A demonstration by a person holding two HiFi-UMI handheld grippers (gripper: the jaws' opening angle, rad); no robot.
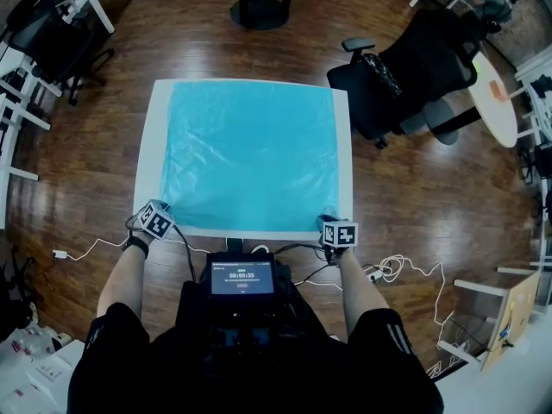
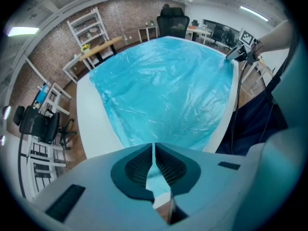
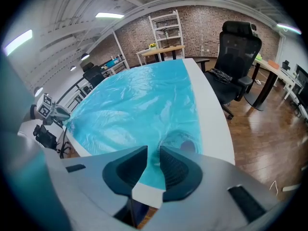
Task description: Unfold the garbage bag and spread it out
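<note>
bag nearly flat, last smoothing at near edge

white table [image 1: 145,153] is almost covered by the blue garbage bag [image 1: 250,153], lying open & flat w/ light wrinkles; bare white strips show on left, right & near sides. left gripper [image 2: 154,153] sits at near-left corner, jaws all but together, prob pinching the film. right gripper [image 3: 153,160] is at near-right corner, jaws a narrow gap apart over the film, not pressing it; small air puff [image 3: 185,141] just beyond. to finish well: hold left corner pinned, grip right corner, pull gently outward & low so film won't tear or slide. bag's far edge is close to table's far edge, little slack there. black chair [image 1: 405,76] stands far right, well apart; floor around looks open
</note>
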